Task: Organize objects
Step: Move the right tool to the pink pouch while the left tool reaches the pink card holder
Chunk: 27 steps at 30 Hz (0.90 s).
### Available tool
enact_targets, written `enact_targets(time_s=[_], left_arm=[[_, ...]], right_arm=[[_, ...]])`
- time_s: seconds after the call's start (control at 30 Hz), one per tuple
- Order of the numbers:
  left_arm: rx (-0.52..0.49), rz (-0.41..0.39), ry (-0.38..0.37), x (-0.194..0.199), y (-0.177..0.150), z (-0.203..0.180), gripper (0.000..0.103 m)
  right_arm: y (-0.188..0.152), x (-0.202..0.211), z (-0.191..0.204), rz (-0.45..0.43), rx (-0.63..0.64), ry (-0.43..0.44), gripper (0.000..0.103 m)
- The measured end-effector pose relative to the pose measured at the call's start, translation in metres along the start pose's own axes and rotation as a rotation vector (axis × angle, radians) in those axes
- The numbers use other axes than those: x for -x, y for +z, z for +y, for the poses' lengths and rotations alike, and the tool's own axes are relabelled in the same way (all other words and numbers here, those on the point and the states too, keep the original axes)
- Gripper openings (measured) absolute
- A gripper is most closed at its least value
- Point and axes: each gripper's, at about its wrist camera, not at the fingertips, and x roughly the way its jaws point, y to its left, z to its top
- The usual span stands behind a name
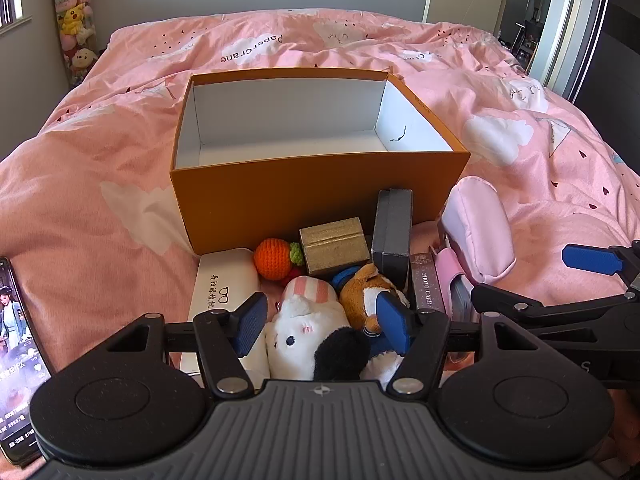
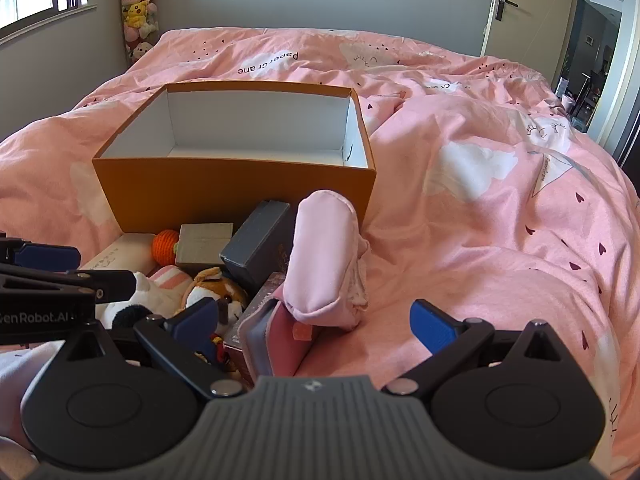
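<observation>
Both wrist views look steeply down across the bed (image 1: pixel 100 208), close above the clutter; both share the orange box (image 1: pixel 320 204) (image 2: pixel 240 196), the left from farther left.

Left gripper (image 1: pixel 322 322) low centre of its view, tilted downward, blue pads apart. Right gripper (image 2: pixel 316 322) low centre of its own view, jaws spread wide, angled downward.
</observation>
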Motion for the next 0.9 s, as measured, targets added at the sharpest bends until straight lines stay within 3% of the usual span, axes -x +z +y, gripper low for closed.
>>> enact_targets(time_s=[0.7, 0.9], left_arm=[[-0.007, 0.017, -0.020, -0.007, 0.006, -0.003, 0.069], [-0.010, 0.049, -0.085, -0.018, 0.022, -0.008, 0.058]], right_arm=[[0.006, -0.007, -0.007, 0.027, -0.009, 0.011, 0.101], [0.023, -0.016, -0.017, 0.049, -0.011, 0.014, 0.085]])
